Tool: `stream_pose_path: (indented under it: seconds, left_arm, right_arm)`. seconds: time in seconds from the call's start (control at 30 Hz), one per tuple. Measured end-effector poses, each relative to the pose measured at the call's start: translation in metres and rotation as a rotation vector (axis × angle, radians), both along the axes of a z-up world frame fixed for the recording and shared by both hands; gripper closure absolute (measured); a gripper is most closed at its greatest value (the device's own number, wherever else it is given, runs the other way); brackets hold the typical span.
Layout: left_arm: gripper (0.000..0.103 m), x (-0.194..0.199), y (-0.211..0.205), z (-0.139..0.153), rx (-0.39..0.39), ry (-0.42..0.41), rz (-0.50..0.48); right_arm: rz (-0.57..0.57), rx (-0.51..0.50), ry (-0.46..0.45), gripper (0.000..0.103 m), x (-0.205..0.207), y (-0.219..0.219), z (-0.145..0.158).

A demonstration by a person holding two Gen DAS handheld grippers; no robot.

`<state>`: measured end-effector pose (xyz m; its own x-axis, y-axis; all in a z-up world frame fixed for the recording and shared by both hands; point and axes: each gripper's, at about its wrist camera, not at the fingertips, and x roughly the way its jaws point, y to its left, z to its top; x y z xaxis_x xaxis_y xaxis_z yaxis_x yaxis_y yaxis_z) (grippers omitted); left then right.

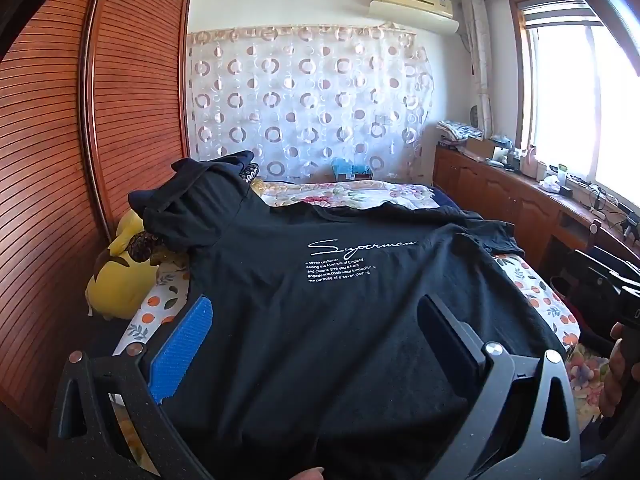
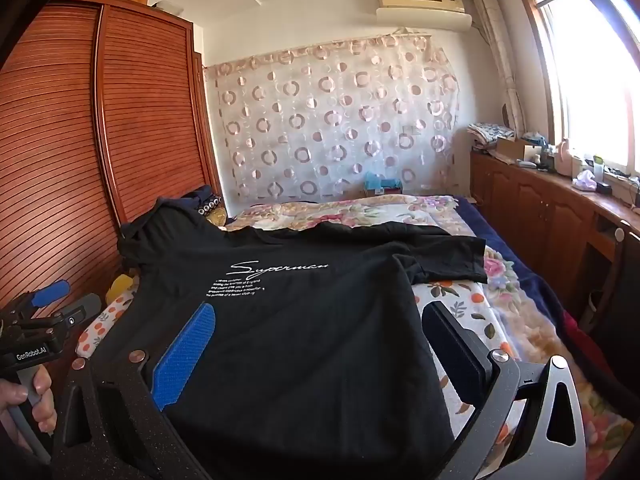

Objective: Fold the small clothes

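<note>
A black T-shirt with white "Superman" lettering lies spread out, print up, on the bed. Its far left part humps up over something hidden. One sleeve lies flat to the right. In the left wrist view my left gripper hovers open over the shirt's near part, with a blue pad on one finger and a black finger on the other. My right gripper is open the same way over the shirt's near right part. Nothing is pinched in either. The left gripper also shows in the right wrist view, held by a hand.
A slatted wooden wardrobe stands close along the left. A yellow plush toy lies between it and the bed. A flowered quilt covers the far half of the bed. A wooden cabinet with clutter runs under the window on the right.
</note>
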<state>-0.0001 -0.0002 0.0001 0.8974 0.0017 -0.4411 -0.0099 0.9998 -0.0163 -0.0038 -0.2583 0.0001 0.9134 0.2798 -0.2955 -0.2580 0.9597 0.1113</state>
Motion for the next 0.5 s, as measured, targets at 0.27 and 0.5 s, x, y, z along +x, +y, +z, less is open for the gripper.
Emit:
stream_pose_path:
  seconds: [0.27,0.5]
  left_arm:
    - [0.001,0.001,0.008,-0.002,-0.012,0.005,0.001]
    - [0.001,0.003,0.008,0.001,-0.001,0.002,0.007]
  right_arm:
    - [-0.004,0.002,0.0,0.0,0.0,-0.001,0.0]
    - [-0.008,-0.006,0.001,0.0,0.0,0.001,0.0]
